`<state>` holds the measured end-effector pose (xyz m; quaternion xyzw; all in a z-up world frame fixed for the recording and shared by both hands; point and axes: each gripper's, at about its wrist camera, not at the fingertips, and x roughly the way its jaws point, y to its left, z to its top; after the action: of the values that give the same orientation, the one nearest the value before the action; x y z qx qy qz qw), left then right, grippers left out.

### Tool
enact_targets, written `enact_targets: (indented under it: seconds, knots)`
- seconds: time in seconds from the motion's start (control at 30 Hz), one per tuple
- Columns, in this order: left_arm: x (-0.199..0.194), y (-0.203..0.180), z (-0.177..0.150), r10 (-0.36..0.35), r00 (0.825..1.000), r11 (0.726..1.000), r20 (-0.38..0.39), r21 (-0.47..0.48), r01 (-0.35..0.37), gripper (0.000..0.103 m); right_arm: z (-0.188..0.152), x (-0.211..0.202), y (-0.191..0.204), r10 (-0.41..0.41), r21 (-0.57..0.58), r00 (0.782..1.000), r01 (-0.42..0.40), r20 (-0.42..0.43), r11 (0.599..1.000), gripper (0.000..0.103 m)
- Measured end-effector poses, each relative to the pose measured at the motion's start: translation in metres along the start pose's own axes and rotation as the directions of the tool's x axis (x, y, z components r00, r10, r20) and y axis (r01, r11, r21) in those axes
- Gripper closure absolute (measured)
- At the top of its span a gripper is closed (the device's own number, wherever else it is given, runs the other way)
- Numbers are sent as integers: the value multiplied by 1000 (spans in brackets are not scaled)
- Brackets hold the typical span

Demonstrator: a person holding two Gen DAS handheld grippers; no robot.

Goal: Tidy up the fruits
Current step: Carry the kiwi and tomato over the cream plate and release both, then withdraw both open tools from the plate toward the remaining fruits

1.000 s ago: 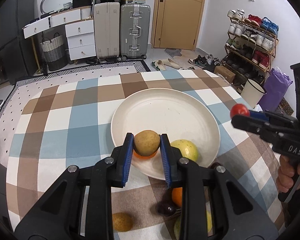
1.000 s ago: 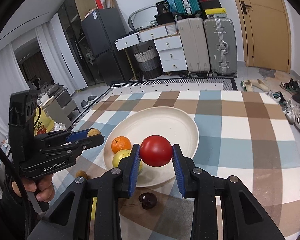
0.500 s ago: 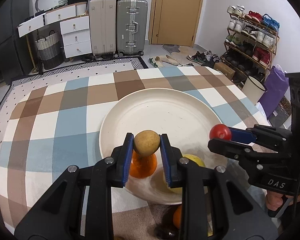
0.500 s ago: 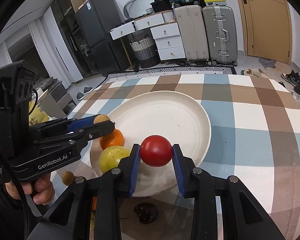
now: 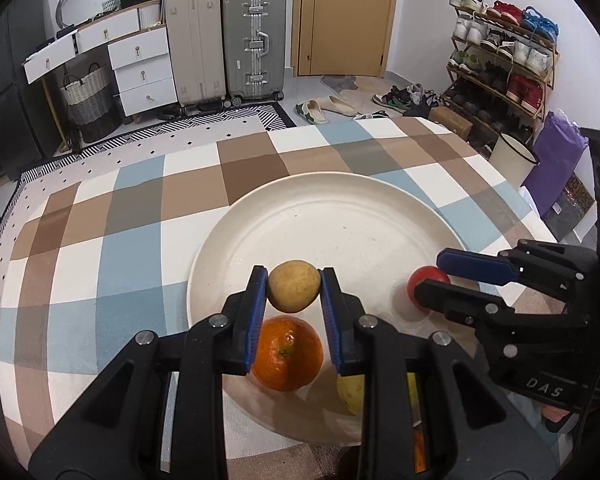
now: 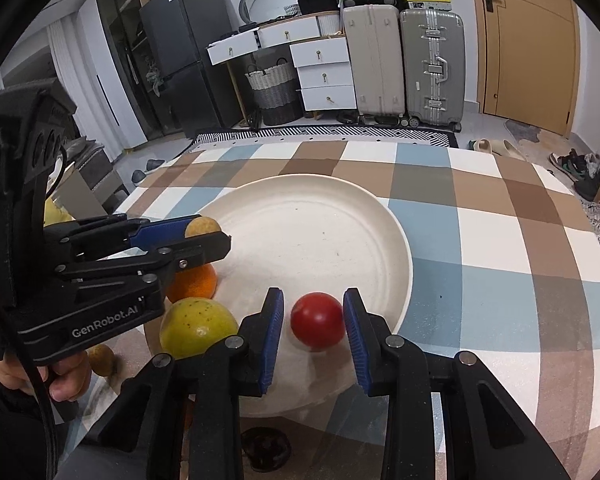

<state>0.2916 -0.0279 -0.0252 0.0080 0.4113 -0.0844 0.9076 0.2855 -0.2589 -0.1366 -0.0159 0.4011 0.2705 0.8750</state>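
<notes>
In the left wrist view, the left gripper [image 5: 294, 288] covers most of a yellow fruit [image 5: 350, 394] on the plate [image 5: 340, 216] and all but a sliver of a second orange [image 5: 419, 446] at the bottom edge. The right gripper [image 5: 430, 280] hides part of the red tomato [image 5: 416, 280]. In the right wrist view, a dark fruit [image 6: 266, 450] on the counter [image 6: 500, 240] is blurred between gripper arms.
</notes>
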Motion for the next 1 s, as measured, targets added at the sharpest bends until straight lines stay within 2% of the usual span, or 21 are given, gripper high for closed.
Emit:
enact_targets:
  seconds: [0.13, 0.2, 0.27, 0.37, 0.43, 0.5, 0.53, 0.6, 1.0]
  knots:
    - [-1, -3, -1, -19, 1000, 1000, 1, 6, 19, 79, 0, -6, 0, 10, 0, 1000, -10, 19, 1000, 71]
    - [-4, -6, -2, -16, 1000, 1000, 11, 17, 15, 78, -1, -12, 0, -21, -10, 999, 21, 35, 1000, 71]
    - [-9, -5, -4, -17, 1000, 1000, 12, 11, 16, 73, -3, -18, -2, -38, -15, 998, 38, 42, 999, 65]
    - [-18, -2, -6, -29, 999, 999, 14, -18, 30, 50, -6, -32, -5, -58, -6, 997, 59, 56, 998, 51]
    - [-29, 0, -9, -27, 999, 999, 35, -38, 28, 25, -10, -41, -4, -75, -10, 995, 76, 63, 997, 40]
    - [-43, 2, -13, -14, 998, 999, 62, -51, 17, 9, -13, -51, -6, -72, 3, 995, 72, 66, 997, 13]
    - [-51, 3, -16, -4, 997, 998, 74, -56, 8, 0, -16, -57, -8, -73, 20, 994, 71, 81, 997, 9]
    - [-66, 5, -22, 11, 996, 998, 88, -60, -5, 1, -20, -67, -8, -63, 33, 994, 60, 89, 998, 1]
    - [-145, 19, -61, 57, 992, 994, 115, -98, -46, 1, -46, -117, 9, -34, 51, 994, 28, 107, 998, 0]
